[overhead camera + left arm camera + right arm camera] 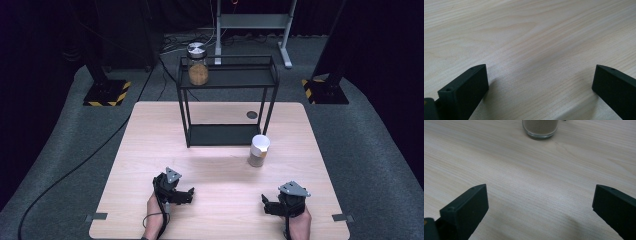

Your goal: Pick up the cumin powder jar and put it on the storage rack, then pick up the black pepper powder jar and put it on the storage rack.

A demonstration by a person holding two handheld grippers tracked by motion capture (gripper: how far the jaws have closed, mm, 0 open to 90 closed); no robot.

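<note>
A glass jar with a silver lid [198, 64], holding orange-brown grains, stands at the left end of the black rack's top shelf [240, 76]. A second jar with a white lid [258, 151] and beige contents stands on the wooden table [215, 170], just right of the rack's foot. Its base [540, 128] shows at the top of the right gripper view, well ahead of the jaws. My left gripper [176, 187] [540, 70] rests near the table's front left, open, over bare wood. My right gripper [283, 201] [540, 190] sits at the front right, open and holding nothing.
The two-level black metal rack stands at the table's far middle, its lower shelf [222, 135] bare. A dark round spot [252, 114] marks the tabletop behind it. Hazard-striped stand bases [106, 93] [325, 90] and a cable [75, 165] lie on the grey floor.
</note>
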